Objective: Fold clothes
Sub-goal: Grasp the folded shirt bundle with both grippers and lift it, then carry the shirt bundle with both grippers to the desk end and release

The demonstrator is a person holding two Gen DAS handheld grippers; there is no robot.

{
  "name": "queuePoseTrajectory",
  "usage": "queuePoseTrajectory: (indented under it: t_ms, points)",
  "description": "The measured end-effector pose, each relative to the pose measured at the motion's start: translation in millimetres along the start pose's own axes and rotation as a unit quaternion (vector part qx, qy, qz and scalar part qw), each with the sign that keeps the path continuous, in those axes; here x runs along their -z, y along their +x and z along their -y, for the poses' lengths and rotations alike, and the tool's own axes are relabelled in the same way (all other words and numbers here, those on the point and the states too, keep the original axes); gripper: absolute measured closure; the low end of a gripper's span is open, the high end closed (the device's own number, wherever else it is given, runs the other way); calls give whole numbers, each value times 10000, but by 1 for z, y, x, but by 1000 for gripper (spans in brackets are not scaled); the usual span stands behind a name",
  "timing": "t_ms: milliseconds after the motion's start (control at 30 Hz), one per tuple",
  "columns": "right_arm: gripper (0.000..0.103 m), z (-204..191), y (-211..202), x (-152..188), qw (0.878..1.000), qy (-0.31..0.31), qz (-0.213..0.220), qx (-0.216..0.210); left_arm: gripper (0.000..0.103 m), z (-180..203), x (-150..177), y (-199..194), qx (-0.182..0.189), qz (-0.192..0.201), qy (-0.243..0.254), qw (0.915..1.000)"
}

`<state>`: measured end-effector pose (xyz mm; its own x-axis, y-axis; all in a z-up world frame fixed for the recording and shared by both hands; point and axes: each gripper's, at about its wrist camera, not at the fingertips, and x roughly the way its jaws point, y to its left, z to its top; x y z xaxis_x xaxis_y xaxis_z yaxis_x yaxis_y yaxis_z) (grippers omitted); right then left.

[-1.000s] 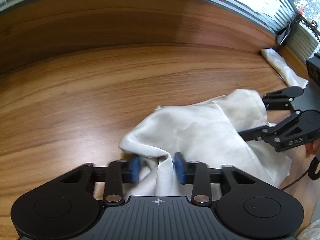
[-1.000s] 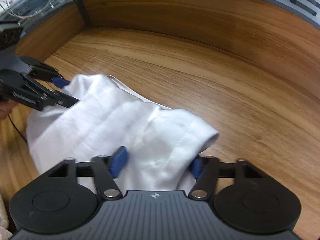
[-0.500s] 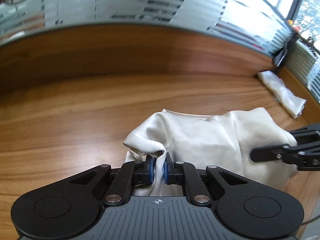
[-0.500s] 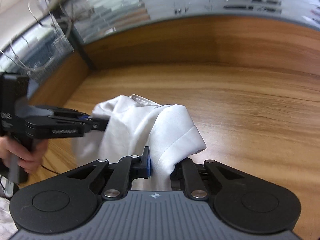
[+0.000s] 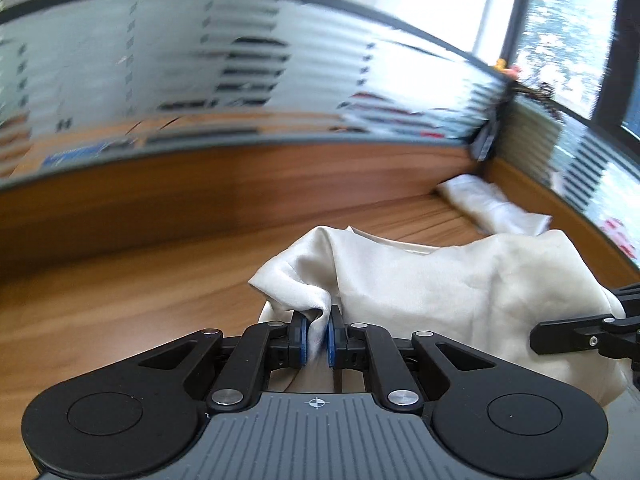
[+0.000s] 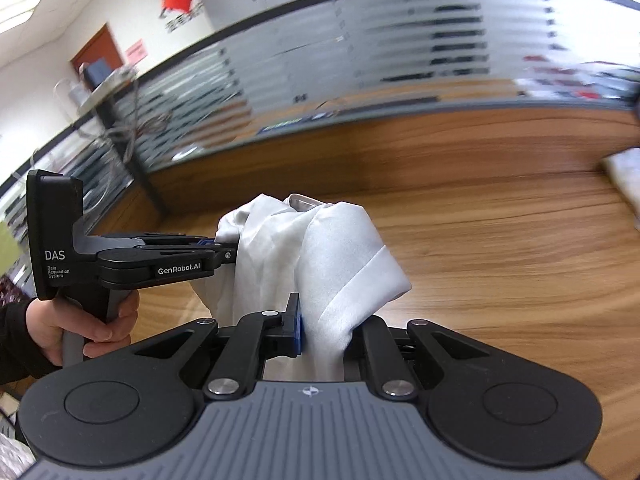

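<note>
A white garment (image 5: 420,280) hangs bunched between my two grippers, lifted above the wooden table (image 5: 120,300). My left gripper (image 5: 317,336) is shut on a fold of its edge. My right gripper (image 6: 324,332) is shut on another part of the garment (image 6: 320,256), by a hemmed sleeve end; its right finger is hidden by cloth. The left gripper also shows in the right wrist view (image 6: 224,246), pinching the garment's far side. The right gripper's fingers (image 5: 568,330) show at the right edge of the left wrist view.
A second folded white cloth (image 5: 488,204) lies in the table's far right corner; it also shows in the right wrist view (image 6: 624,172). A wooden upstand with frosted glass partition (image 5: 240,80) runs along the back and sides of the table.
Both grippers closed on the garment and lifted it off the table. The views tilted up, so more partition and room show now.
</note>
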<state>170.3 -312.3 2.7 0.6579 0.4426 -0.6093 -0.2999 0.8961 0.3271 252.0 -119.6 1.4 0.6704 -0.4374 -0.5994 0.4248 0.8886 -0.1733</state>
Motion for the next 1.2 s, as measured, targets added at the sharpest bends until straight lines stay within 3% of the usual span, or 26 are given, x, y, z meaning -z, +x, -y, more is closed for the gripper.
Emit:
queuePoseTrajectory:
  t_ms: [333, 667, 967, 1200]
  points:
    - [92, 59, -56, 1, 9945, 583, 453, 745, 92, 80, -43, 43, 548, 71, 645, 9964]
    - [92, 176, -86, 0, 9794, 1377, 901, 1167, 93, 158, -109, 125, 943, 132, 1185, 9884]
    - [93, 277, -76, -56, 9693, 1426, 1382, 1449, 93, 209, -172, 219, 994, 265, 1476, 9837]
    - [93, 350, -73, -102, 9550, 1546, 1900, 1670, 93, 247, -239, 278, 1136, 564, 1980, 9720]
